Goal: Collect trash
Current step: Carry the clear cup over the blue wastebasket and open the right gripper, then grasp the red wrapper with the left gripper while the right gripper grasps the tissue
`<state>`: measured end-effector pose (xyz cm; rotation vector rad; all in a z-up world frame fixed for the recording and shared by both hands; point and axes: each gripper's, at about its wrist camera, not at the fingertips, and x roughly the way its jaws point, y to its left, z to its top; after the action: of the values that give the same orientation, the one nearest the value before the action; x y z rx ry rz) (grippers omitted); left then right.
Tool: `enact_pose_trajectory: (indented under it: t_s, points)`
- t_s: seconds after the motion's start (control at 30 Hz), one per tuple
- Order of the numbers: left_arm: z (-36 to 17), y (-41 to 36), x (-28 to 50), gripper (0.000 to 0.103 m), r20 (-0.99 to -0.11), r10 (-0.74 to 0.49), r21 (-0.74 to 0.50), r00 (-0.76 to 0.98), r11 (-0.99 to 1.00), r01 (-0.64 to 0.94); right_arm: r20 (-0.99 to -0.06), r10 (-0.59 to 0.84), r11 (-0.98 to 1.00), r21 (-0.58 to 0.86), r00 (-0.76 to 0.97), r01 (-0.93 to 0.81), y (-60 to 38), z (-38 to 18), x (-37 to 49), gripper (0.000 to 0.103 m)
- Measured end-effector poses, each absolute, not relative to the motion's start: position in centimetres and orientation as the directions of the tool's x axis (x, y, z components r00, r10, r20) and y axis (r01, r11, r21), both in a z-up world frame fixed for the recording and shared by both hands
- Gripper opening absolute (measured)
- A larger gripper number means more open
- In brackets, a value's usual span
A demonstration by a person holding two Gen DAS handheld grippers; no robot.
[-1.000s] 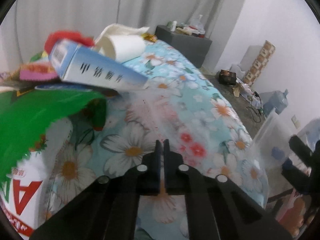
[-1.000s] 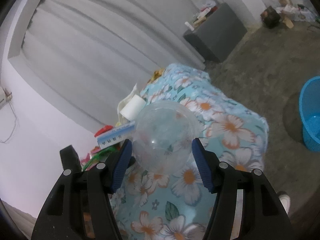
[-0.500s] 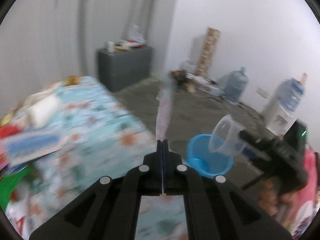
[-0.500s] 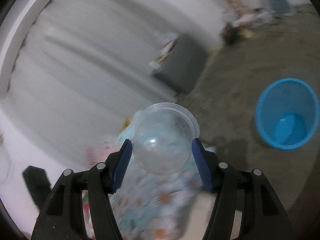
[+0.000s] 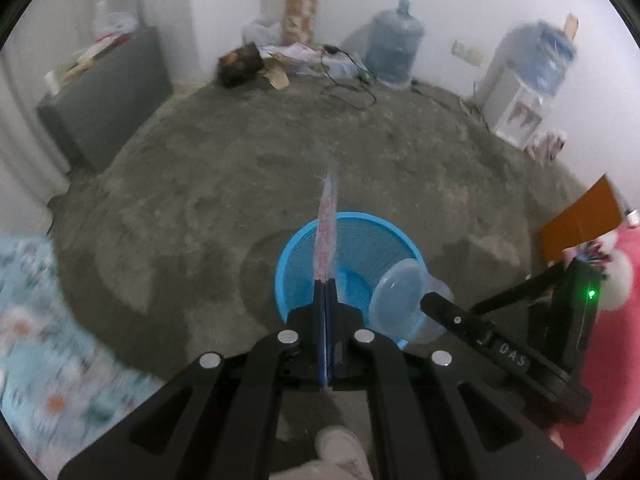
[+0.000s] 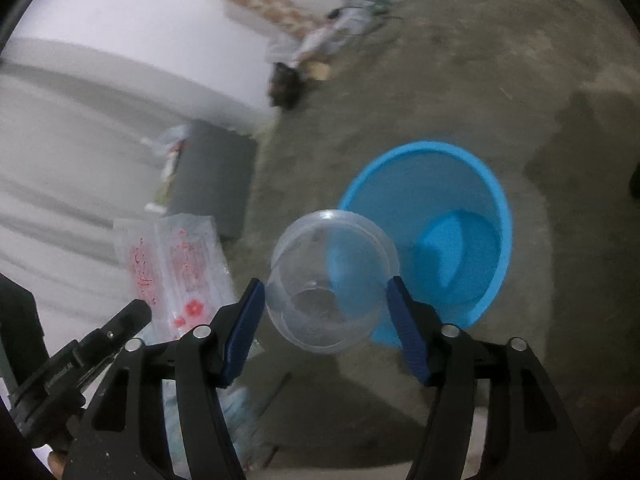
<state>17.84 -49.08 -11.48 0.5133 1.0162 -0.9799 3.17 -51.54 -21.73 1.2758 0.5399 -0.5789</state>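
Since the blue bin (image 5: 348, 276) is where the trash is bound, every place below is given against it. Concrete floor (image 5: 240, 160): bare around the bin, nothing lying between bin and grippers. Flowered bedspread (image 5: 36, 312): well off to the bin's left in the left wrist view. Grey cabinet (image 5: 108, 96): beyond the bin by the curtain, clutter on top. Two water jugs (image 5: 394, 50) and a dispenser along the far wall, with cables and scraps, well apart from the bin. Bin itself: upright, mouth open, apparently empty. Right gripper (image 6: 326, 320): at the bin's near rim, jaws opening, blue pads standing just clear of the clear plastic cup (image 6: 330, 280) between them; the cup lies tilted with its mouth toward the bin, probably being let go to drop in. Left gripper (image 5: 327, 312): above the bin's near side, clamped tight on a thin clear wrapper with red print (image 5: 327, 224), held edge-on over the bin opening, likely the next item to release.
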Motion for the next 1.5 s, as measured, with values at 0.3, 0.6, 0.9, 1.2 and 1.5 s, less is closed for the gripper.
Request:
enact_pose_trajectory:
  t_s: [0.3,0.6,0.9,1.2,1.5]
  points:
    - [-13.6,-50.6,18.4,0.049,-0.890,-0.424,-0.061,0.167,0.474,0.878,-0.778,-0.114,0.116,0.607,0.618,0.786,-54.4,-26.4,2.3,0.078]
    - [-3.2,-41.8,16.1,0.071,-0.750,-0.633,-0.144,0.192,0.440,0.887,-0.806,-0.277,0.284,0.450,0.522,0.846,-49.5,-18.4,3.6,0.095]
    - [5.6,-26.7,14.3,0.093,-0.614,-0.733,-0.239,0.292,0.525,0.817,-0.685,-0.583,0.574,0.034,0.438,0.818,-39.7,-7.6,6.1,0.095]
    - [9.8,-8.0,14.5,0.097,-0.540,-0.686,-0.301,0.488,0.699,0.649,-0.509,-0.398,0.851,0.106,0.763,0.515,-31.3,-0.7,6.2,0.095]
    - [12.8,8.4,20.1,0.097,-0.575,-0.610,-0.485,0.545,0.791,0.374,-0.470,0.142,0.914,0.401,0.871,0.067,-27.8,4.5,11.4,0.095]
